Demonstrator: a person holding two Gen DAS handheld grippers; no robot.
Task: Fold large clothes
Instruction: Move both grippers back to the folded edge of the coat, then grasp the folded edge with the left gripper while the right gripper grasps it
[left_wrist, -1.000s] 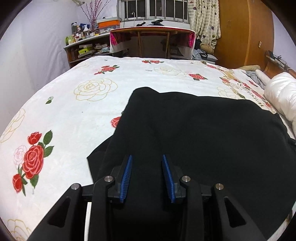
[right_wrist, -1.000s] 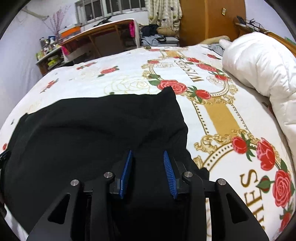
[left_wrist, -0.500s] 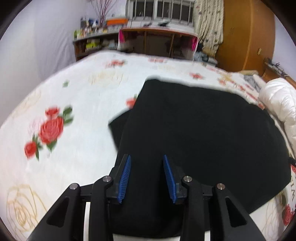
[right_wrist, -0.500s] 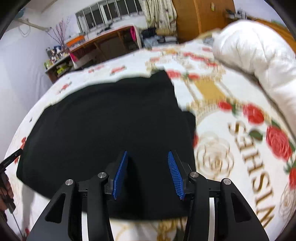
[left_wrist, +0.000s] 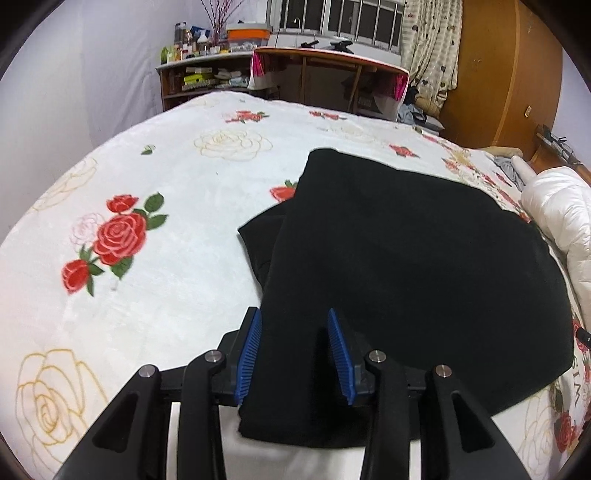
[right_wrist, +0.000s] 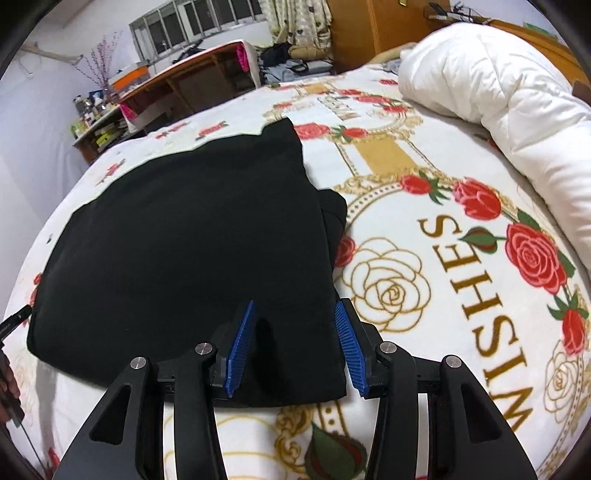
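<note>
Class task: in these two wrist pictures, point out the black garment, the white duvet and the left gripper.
black garment (left_wrist: 406, 251): left wrist view, middle of its flat top layer.
white duvet (right_wrist: 491, 88): right wrist view, puffy upper surface.
left gripper (left_wrist: 294, 356): left wrist view, midway between the blue fingertips.

Even, cool indoor light, no glare. Both views sharp. Strong fisheye bending with dark vignette at the corners. Black garment (left_wrist: 406, 258) ahead of the jaws reads as near-featureless black, folds barely visible. Soft shadow under its near edge on the bed (right_wrist: 424, 424).
</note>
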